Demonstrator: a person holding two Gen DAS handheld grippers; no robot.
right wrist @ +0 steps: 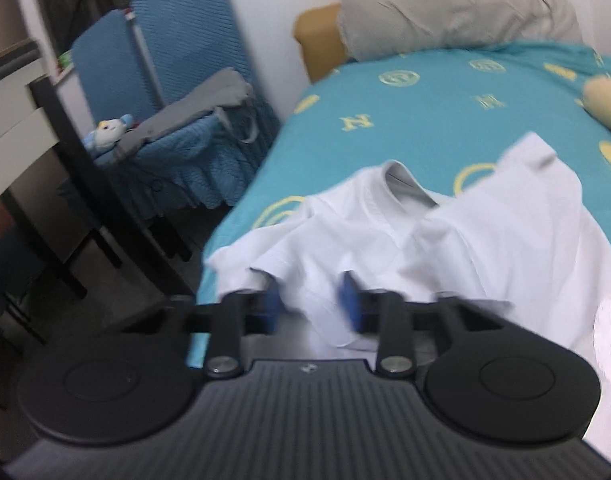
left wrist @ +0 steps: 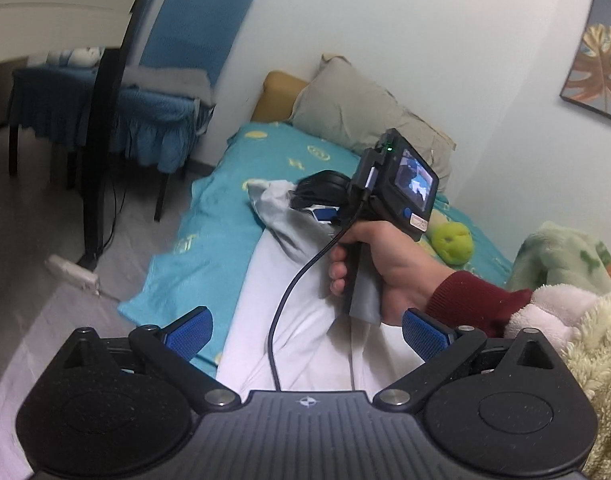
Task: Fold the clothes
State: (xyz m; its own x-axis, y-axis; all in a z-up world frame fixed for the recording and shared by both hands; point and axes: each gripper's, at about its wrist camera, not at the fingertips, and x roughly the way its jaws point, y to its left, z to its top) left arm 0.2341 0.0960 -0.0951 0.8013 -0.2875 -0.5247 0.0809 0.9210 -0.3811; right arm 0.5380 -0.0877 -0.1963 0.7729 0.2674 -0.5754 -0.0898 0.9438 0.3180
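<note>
A white shirt lies rumpled on the teal bedsheet, collar up and toward the pillow. My right gripper has its blue pads closed partway on a fold of the shirt's near edge; the view is blurred. In the left wrist view the shirt stretches ahead and the right gripper, held in a hand with a red sleeve, lifts a grey-looking part of it. My left gripper is wide open and empty above the shirt.
A grey pillow leans on the wall at the bed's head. A green plush toy and fluffy blankets lie at the right. A blue-covered chair and a black pole stand on the floor at the left.
</note>
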